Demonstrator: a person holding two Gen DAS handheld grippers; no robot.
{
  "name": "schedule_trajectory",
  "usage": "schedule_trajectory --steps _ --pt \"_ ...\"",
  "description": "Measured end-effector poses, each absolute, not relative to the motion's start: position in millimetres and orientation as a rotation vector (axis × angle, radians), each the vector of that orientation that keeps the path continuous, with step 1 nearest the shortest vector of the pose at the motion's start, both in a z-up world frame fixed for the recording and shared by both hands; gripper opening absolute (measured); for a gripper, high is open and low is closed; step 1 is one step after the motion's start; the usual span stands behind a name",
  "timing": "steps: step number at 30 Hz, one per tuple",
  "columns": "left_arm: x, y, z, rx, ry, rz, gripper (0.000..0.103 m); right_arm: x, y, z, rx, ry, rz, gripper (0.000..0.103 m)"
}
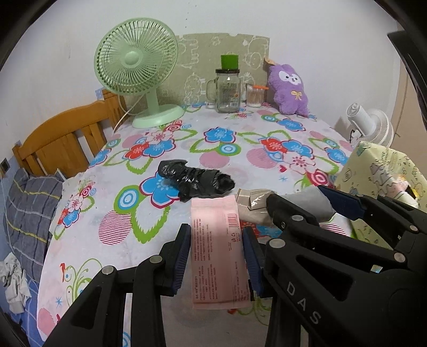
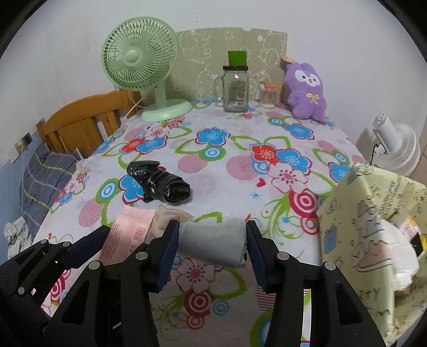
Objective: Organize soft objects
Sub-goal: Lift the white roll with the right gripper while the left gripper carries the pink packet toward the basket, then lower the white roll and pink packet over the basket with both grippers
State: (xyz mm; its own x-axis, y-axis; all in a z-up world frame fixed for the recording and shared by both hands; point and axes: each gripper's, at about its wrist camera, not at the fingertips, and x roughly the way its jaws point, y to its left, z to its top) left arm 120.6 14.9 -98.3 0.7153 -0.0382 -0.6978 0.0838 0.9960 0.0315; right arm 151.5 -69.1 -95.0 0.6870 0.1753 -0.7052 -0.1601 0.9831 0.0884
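Over on the left, our left gripper [image 1: 216,256] is clamped on the pink packet [image 1: 217,253], lifted clear of the floral tablecloth [image 1: 106,240]. Just beyond it the black plastic bag roll [image 1: 196,180] lies loose on the cloth, nobody's got it yet. Moving right, our right gripper [image 2: 209,244] squeezes the grey-white soft roll [image 2: 213,241]. Far right stands the yellow patterned box [image 2: 373,213], probably where these go. So we judge two items in hand, none visibly stowed, the bag left to collect.

White walls [image 1: 307,21] back a wooden headboard [image 1: 61,133] beside the table [image 1: 226,160].
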Motion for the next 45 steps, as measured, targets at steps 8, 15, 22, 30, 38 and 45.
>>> schedule_trajectory --steps 8,15,22,30,38,45 --pt "104 3 -85 0.085 0.739 -0.063 0.040 136 -82 -81 0.024 0.754 0.192 0.053" --pt "92 -10 -75 0.096 0.717 -0.068 0.040 122 -94 -69 0.015 0.726 0.187 0.053" --pt "83 -23 -63 0.104 0.687 -0.078 0.040 109 -108 -56 0.009 0.694 0.182 0.053" --pt "75 -43 -54 0.119 0.661 -0.107 0.040 98 -127 -47 0.009 0.667 0.157 0.053" --pt "73 -67 -47 0.143 0.640 -0.146 0.040 90 -152 -40 0.017 0.643 0.120 0.053" --pt "73 -90 -41 0.169 0.623 -0.184 0.040 87 -177 -36 0.030 0.630 0.084 0.053"
